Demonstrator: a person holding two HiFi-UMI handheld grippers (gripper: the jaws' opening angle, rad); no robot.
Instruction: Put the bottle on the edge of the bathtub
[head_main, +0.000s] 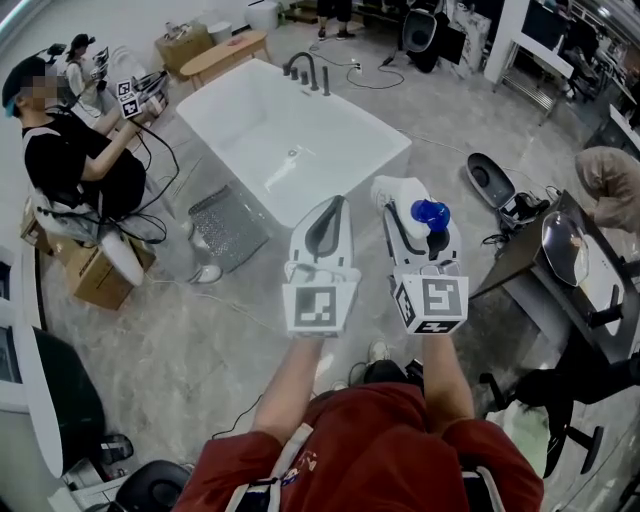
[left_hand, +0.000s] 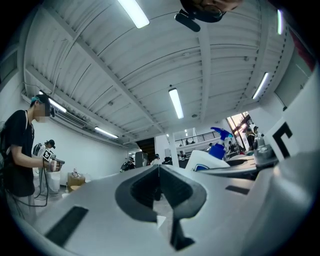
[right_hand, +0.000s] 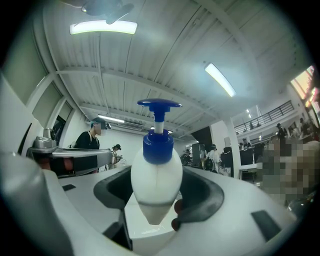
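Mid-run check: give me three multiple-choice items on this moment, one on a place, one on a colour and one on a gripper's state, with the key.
1. Where is the bottle?
A. standing on the floor
B. between the jaws of the right gripper
C. lying on a chair

2. What colour is the bottle's pump top?
A. red
B. green
C. blue

3. How do the jaws of the left gripper stand?
A. together, nothing between them
B. closed on the bottle
C. wide apart around a cloth

Key:
1 B: the right gripper view shows the jaws pressing the bottle's white body, and the head view shows it held short of the bathtub.
2 C: the pump top is blue in every view.
3 A: the left gripper view shows the jaws meeting.
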